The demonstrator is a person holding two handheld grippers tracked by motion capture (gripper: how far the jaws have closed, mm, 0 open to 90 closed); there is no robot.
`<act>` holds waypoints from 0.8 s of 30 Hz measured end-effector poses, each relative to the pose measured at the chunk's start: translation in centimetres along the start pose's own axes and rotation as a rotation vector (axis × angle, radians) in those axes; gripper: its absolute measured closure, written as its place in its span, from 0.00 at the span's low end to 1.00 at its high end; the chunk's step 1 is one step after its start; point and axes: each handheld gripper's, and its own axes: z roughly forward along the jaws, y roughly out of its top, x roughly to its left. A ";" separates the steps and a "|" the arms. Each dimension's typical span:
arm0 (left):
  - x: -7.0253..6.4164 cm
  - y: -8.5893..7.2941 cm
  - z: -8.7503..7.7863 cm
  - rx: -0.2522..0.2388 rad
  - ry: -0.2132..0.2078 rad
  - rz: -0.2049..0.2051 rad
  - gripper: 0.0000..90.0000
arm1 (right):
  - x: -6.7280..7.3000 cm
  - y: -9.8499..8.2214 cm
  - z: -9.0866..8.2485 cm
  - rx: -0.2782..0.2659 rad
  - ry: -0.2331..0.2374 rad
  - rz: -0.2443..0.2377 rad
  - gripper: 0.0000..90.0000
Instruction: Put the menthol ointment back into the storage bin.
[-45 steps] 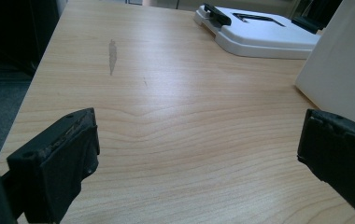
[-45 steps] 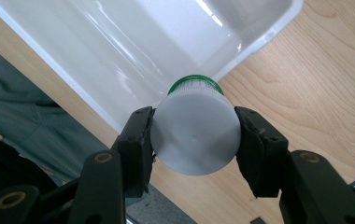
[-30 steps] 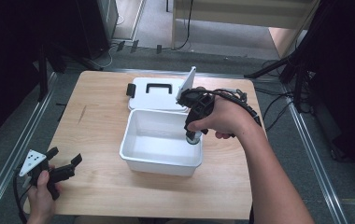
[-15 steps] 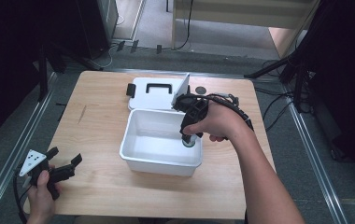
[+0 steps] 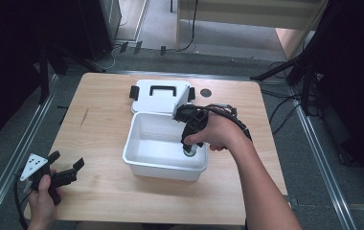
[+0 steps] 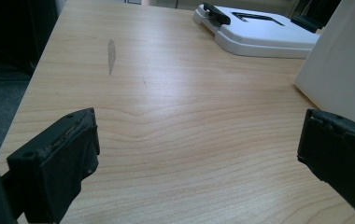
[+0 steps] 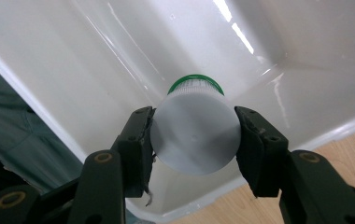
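A white plastic box [image 5: 144, 163] stands open at the middle of the table, its white lid [image 5: 158, 95] with a black handle lying flat behind it. My right gripper [image 5: 189, 149] reaches down into the box's right end, shut on a small white jar with a green band [image 7: 195, 130]; the jaws press on both sides of it, just above the box floor [image 7: 175, 42]. My left gripper [image 5: 65, 167] rests at the table's front left corner, open and holding nothing. In the left gripper view its jaws stand wide apart over bare wood, with the lid [image 6: 259, 32] far ahead.
The wooden table [image 5: 98, 129] has a small dark round mark [image 5: 206, 92] near the back right. Metal rails run along both sides of the table, and cables lie on the floor at the right.
My right gripper has lowered with the jar from above the box's right rim deeper into the box. The left gripper has not moved.
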 end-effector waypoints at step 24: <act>0.0 0.0 0.0 0.000 0.000 0.000 0.00 | 0.2 1.0 3.8 0.026 0.007 -0.024 0.57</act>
